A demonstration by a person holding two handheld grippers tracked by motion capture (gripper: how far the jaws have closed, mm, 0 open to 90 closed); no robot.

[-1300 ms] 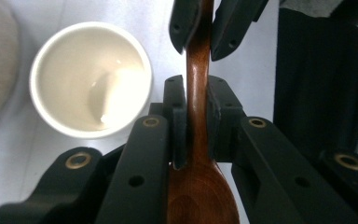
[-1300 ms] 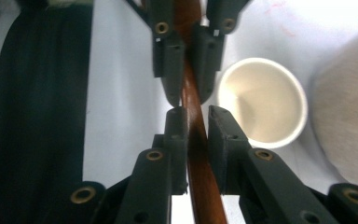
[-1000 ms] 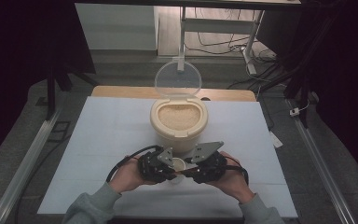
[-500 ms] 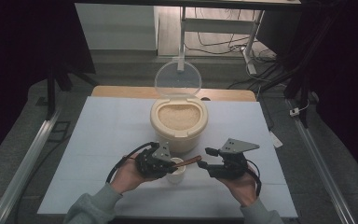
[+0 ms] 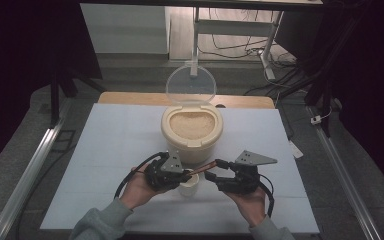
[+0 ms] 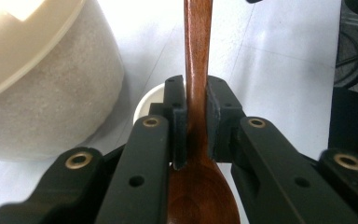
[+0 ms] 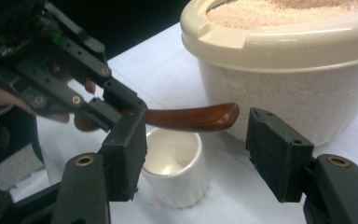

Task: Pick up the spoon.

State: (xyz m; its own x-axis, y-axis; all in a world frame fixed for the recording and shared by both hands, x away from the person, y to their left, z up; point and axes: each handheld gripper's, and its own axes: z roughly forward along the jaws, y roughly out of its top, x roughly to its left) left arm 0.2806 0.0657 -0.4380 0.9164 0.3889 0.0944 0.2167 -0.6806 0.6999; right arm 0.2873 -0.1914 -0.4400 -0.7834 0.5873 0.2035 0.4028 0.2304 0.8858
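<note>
A brown wooden spoon (image 5: 202, 169) is clamped at its neck by my left gripper (image 5: 183, 176), handle pointing right over a small white cup (image 5: 188, 186). The left gripper view has its black pads (image 6: 179, 122) pressed on the spoon (image 6: 198, 70), bowl end toward the camera. My right gripper (image 5: 214, 170) stands open just right of the handle tip. In the right gripper view the handle (image 7: 191, 116) lies between that gripper's spread jaws (image 7: 196, 150), touching neither, above the cup (image 7: 173, 171). Behind stands a cream tub of rice (image 5: 192, 131) with its clear lid (image 5: 191, 85) raised.
The white table top (image 5: 105, 150) has free room left and right of the tub. A wooden board edge (image 5: 130, 98) runs along the back. Metal rails (image 5: 27, 175) flank the table, and cables lie on the floor beyond.
My right gripper let go of the spoon, opened and drew back to the right. My left gripper stays shut on the spoon above the cup.
</note>
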